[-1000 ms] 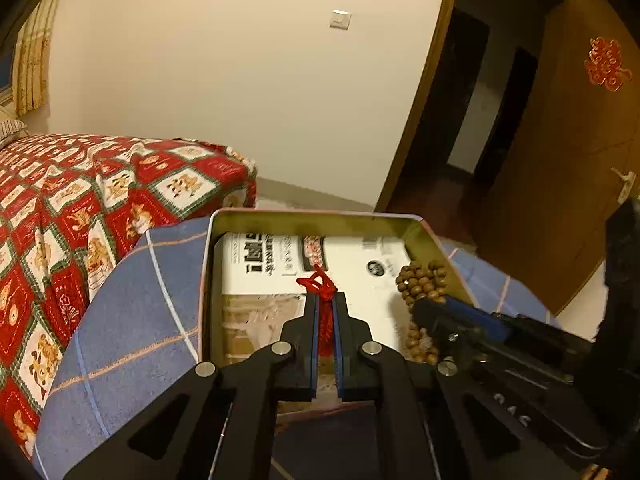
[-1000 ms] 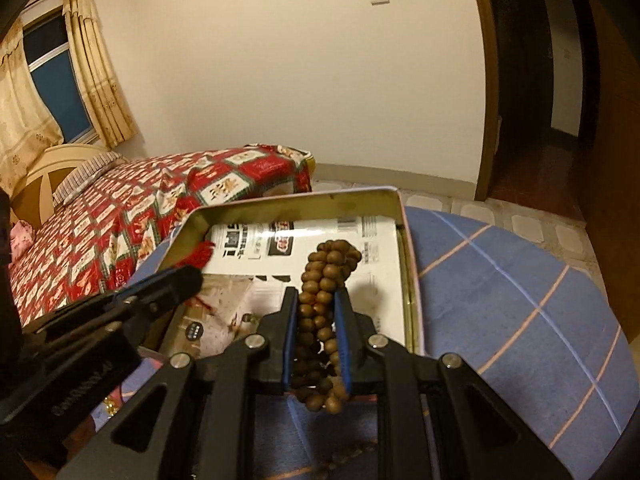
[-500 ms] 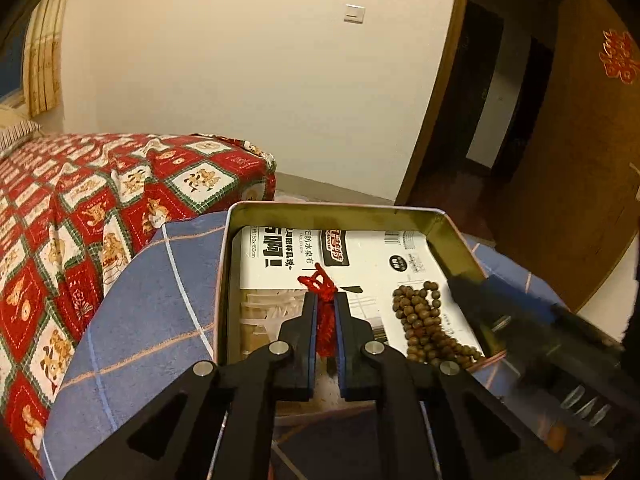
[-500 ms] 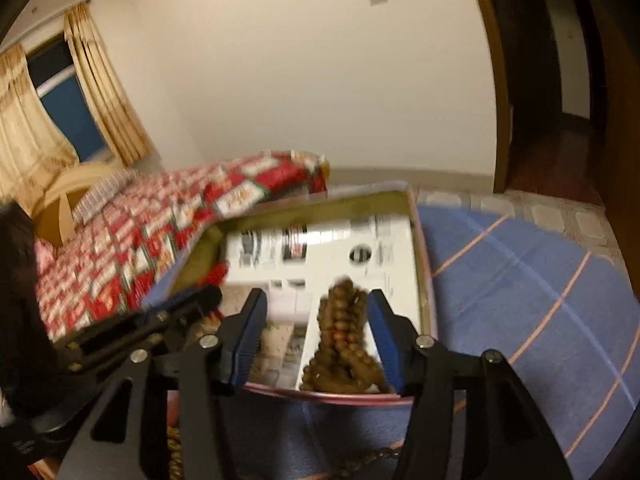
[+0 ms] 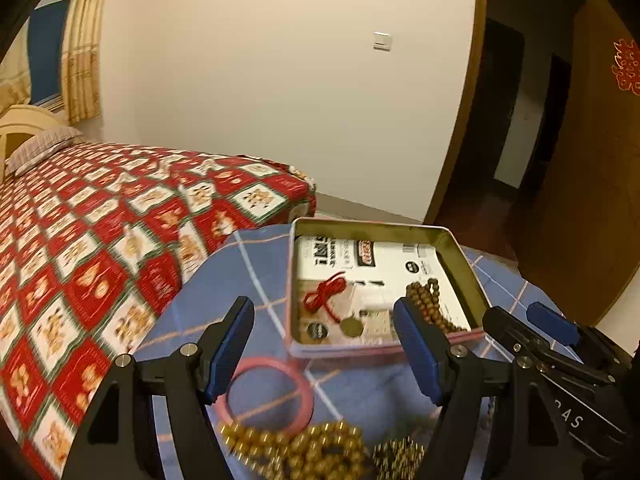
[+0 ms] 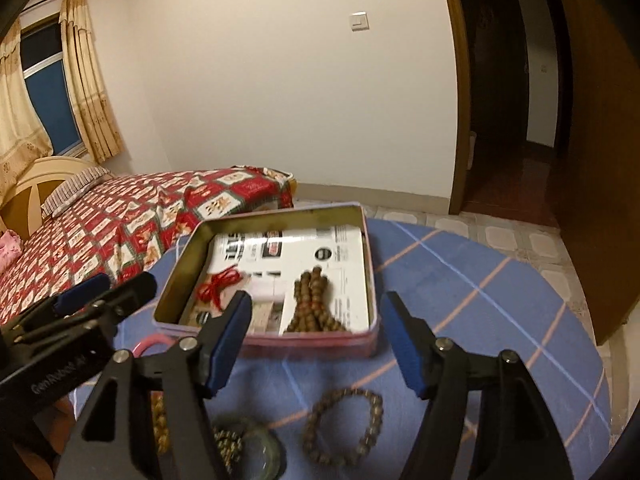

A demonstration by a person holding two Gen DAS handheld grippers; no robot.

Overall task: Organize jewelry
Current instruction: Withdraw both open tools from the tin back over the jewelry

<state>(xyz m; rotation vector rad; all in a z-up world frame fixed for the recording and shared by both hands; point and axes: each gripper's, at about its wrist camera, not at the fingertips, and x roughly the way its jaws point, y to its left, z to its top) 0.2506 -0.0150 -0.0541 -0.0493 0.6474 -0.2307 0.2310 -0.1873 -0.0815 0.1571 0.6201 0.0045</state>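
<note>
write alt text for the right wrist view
The open right gripper hovers empty over a blue checked tablecloth, before a tin holding brown beads and red cord; a bead bracelet lies nearer.

"GenRobot.AI" on left tool point(image 6: 64, 372)

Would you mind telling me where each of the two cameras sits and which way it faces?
Left wrist: on the left gripper, angled down over the blue cloth at the tin; own open jaws and the right gripper show.
Right wrist: on the right gripper, facing likewise; own open jaws and the left gripper show.
Shared: tin, red cord, wooden beads, bed.
</note>
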